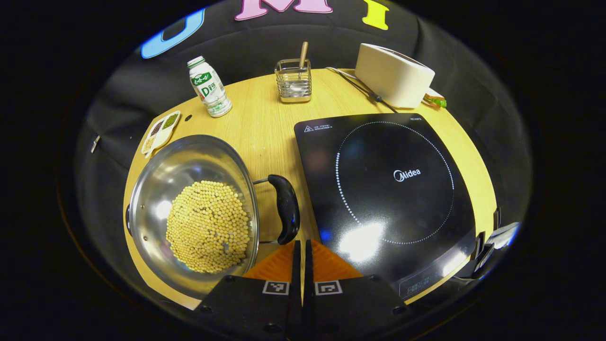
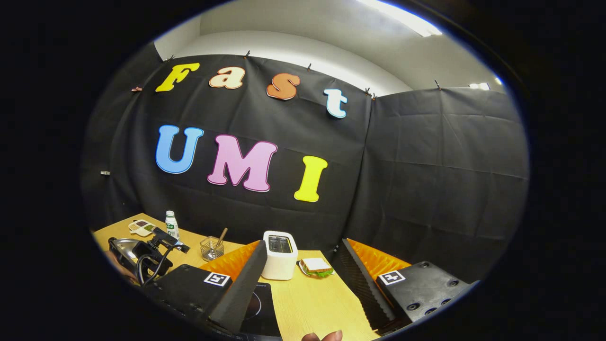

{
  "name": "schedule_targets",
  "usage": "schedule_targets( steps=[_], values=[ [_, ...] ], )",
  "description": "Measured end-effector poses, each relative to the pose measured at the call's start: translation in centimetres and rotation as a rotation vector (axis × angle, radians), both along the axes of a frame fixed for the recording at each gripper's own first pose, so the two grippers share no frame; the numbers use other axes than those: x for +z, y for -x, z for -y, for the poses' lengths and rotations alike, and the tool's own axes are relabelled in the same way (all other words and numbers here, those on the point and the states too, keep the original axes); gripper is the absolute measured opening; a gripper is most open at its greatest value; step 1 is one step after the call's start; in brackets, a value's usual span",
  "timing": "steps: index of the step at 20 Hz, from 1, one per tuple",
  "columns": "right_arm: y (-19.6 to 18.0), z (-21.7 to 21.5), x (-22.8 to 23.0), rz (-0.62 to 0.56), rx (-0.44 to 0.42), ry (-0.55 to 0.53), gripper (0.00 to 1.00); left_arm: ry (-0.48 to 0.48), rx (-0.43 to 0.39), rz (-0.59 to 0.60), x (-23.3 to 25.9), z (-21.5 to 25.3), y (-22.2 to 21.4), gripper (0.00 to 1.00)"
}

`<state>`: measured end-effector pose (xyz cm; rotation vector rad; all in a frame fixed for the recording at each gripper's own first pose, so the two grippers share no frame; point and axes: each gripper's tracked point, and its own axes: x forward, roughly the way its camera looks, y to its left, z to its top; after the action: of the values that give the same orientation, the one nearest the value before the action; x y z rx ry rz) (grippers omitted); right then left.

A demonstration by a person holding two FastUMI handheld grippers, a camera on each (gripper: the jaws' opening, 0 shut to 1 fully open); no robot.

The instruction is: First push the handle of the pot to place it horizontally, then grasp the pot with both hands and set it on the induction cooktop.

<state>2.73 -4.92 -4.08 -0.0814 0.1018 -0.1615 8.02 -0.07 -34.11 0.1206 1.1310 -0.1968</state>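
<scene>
pot handle (image 1: 285,208) just beyond hand-held gripper (image 1: 303,247)

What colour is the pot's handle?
Black; the pot handle shows best in the left gripper view.

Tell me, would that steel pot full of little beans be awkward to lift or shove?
Probably heavy for its size: the pot holds a deep heap of yellow beans. Its polished steel wall looks slippery, so the black handle seems the safer place to push. If tilted, the loose beans would likely slide to one side or spill over the rim.
</scene>
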Motion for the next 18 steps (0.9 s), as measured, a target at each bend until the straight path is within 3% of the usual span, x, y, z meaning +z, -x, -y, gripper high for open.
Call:
schedule_targets(
  steps=[6, 12, 13, 14, 17, 18],
  values=[
    [-0.8, -2.2, -0.4, -0.026, 0.055, -0.030, 0.98, 0.076, 0.004, 0.111, 3.3, -0.2, 1.6, 0.05],
    [-1.7, -8.0, -1.6, -0.076, 0.187, -0.072, 0.98, 0.135, 0.070, 0.266, 8.1, -5.0, 1.4, 0.07],
    [-2.0, -9.0, -1.9, -0.086, 0.212, -0.082, 0.98, 0.143, 0.070, 0.291, 9.0, -6.0, 1.3, 0.11],
    [-2.3, -10.2, -2.3, -0.102, 0.240, -0.093, 0.98, 0.150, 0.072, 0.315, 9.6, -7.0, 1.4, 0.29],
    [-3.1, -14.0, -4.4, -0.156, 0.313, -0.127, 0.98, 0.152, 0.089, 0.378, 11.1, -10.6, 1.1, 0.54],
    [-3.4, -15.2, -5.3, -0.178, 0.332, -0.138, 0.98, 0.148, 0.098, 0.398, 11.3, -11.8, 0.9, 0.69]
  ],
)
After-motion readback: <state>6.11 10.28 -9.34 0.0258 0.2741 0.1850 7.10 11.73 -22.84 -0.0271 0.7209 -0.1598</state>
